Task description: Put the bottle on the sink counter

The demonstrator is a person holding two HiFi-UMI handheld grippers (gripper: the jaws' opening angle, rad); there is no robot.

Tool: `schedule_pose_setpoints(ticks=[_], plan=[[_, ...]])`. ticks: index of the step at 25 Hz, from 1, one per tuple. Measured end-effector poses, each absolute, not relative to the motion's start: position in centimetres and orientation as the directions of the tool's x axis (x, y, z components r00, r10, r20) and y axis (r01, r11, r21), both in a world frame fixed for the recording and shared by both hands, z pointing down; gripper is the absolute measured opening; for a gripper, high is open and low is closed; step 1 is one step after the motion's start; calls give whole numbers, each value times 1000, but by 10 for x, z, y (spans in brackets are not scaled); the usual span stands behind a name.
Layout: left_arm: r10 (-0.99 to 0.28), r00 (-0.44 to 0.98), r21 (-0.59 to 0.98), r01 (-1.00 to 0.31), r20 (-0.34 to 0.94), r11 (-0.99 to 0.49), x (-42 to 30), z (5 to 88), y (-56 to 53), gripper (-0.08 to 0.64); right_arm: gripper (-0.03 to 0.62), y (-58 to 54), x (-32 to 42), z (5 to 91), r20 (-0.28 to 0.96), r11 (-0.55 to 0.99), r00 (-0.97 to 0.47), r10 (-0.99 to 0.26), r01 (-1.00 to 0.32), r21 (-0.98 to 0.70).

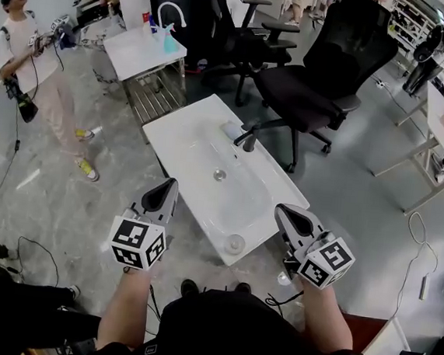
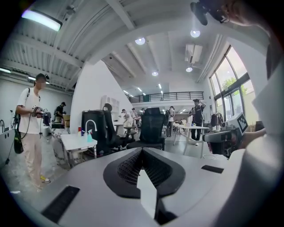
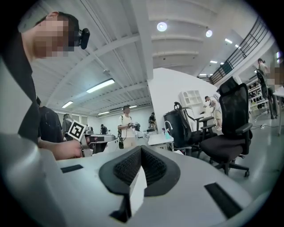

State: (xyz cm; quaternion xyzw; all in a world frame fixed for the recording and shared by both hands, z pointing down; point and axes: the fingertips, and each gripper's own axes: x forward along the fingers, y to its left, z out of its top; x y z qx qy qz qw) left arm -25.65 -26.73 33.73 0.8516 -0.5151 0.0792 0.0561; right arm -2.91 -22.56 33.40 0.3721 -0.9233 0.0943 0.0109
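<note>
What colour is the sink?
The sink is plain white, seen best in the head view.

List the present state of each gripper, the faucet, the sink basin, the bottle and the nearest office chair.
Left gripper: fingers shut, nothing held.
Right gripper: fingers shut, nothing held.
Faucet: off, no water running.
Sink basin: no water in it.
Bottle: standing on the sink counter at its near corner, clear of both grippers.
Office chair: unoccupied.
</note>
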Motion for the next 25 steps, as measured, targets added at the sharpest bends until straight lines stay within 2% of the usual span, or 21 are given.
schedule_pose_setpoints(ticks=[11,25], plan=[[-866,443,34,-894,233,-448,-255,347,-261,9,12,-230,-33,330,76,732,-754,-652,-653,-195],[-864,418,41,-905,282,-424,-226,368,-252,9,12,-228,5,342,70,723,-747,-661,-658,-211]])
